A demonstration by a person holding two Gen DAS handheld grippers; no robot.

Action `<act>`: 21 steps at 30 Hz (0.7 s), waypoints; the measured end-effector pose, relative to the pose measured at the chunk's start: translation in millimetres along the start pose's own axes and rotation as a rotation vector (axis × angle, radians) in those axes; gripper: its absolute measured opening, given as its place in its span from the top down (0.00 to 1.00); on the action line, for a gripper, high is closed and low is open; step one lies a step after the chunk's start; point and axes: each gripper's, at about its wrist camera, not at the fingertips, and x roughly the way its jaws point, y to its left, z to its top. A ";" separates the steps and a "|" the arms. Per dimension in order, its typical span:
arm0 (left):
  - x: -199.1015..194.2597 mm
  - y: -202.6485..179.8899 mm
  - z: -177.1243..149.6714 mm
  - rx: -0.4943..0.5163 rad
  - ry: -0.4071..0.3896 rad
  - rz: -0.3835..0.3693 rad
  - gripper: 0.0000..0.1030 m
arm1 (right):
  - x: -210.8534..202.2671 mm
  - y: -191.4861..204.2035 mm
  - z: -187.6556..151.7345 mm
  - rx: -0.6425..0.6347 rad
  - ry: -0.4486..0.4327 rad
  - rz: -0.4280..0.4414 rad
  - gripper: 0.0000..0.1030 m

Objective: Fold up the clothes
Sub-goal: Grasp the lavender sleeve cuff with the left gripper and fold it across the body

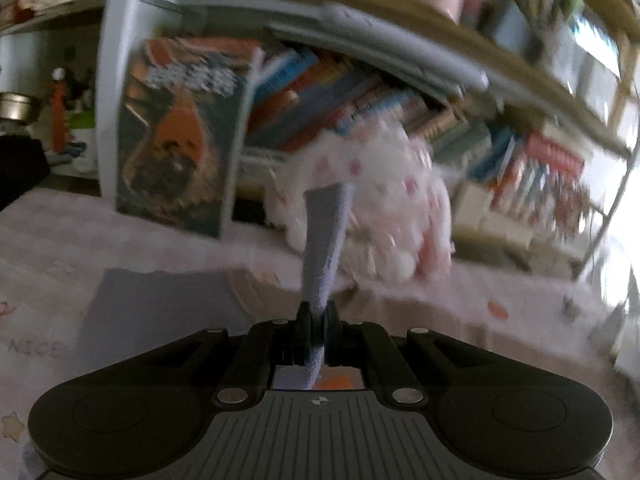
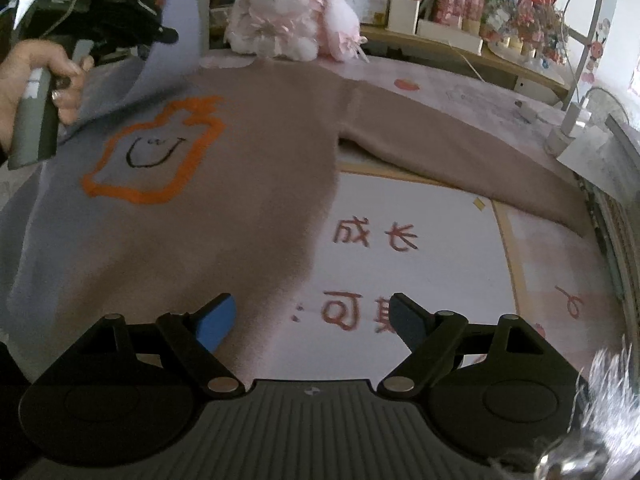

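Sweater [image 2: 248, 184]: lay flat on the table, filling the left and middle of the right wrist view; brown on its right part, lavender on its left, though shadow made the split hard to judge.
Motif [image 2: 154, 152]: an orange outline with a black smiley face inside, on the sweater's chest, at about 10 o'clock from the right gripper.
Right sleeve [image 2: 472, 164]: brown, stretched flat toward 2 o'clock, its cuff near the table's right edge.
Left sleeve [image 1: 324, 248]: lavender, lifted off the table; in the left wrist view it rose as a narrow strip from between the fingers toward 12 o'clock.
Left gripper [image 1: 316, 320]: jaws nearly closed, pinching the left sleeve; the cloth also passed back beneath them toward the camera. From the right wrist view it [image 2: 132, 20] sat at 10 o'clock, raised above the sweater's shoulder.
Hand [image 2: 32, 80]: wrapped around the left gripper's grey handle at the far left of the right wrist view.
Right gripper [image 2: 310, 320]: jaws wide apart, holding nothing; its blue pads [image 2: 218, 322] hovered over the sweater's hem, the left pad above cloth, the right above bare table.
Table [image 2: 420, 280]: pink and white cover printed with red characters, to the right of the sweater.
Plush [image 2: 288, 16]: white and pink, at 12 o'clock, just beyond the sweater's collar.
Shelves [image 1: 360, 92]: packed with books behind the plush; blurred in the left wrist view.
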 end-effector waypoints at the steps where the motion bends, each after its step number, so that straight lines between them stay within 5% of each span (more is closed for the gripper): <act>1: 6.2 -5.9 -4.3 0.025 0.035 0.005 0.90 | 0.1 -3.4 -0.9 0.000 0.002 0.005 0.20; 3: 20.0 -16.7 -13.1 0.085 0.123 0.028 0.84 | 0.1 -9.5 -2.2 -0.001 0.005 0.015 0.20; 5: 23.0 -25.4 -21.3 0.137 0.168 0.047 0.61 | 0.1 -12.5 -2.0 -0.007 0.004 0.025 0.20; 10: -19.4 -34.4 -32.4 0.189 0.123 -0.008 0.29 | 4.0 -16.4 1.8 -0.030 -0.002 0.064 0.20; 14: -62.9 -27.8 -44.3 0.225 0.080 0.016 0.25 | 9.9 -16.0 6.1 -0.053 -0.003 0.115 0.20; 21: -121.6 44.3 -84.1 0.113 0.135 0.355 0.25 | 25.3 -10.8 8.0 -0.047 0.023 0.208 0.20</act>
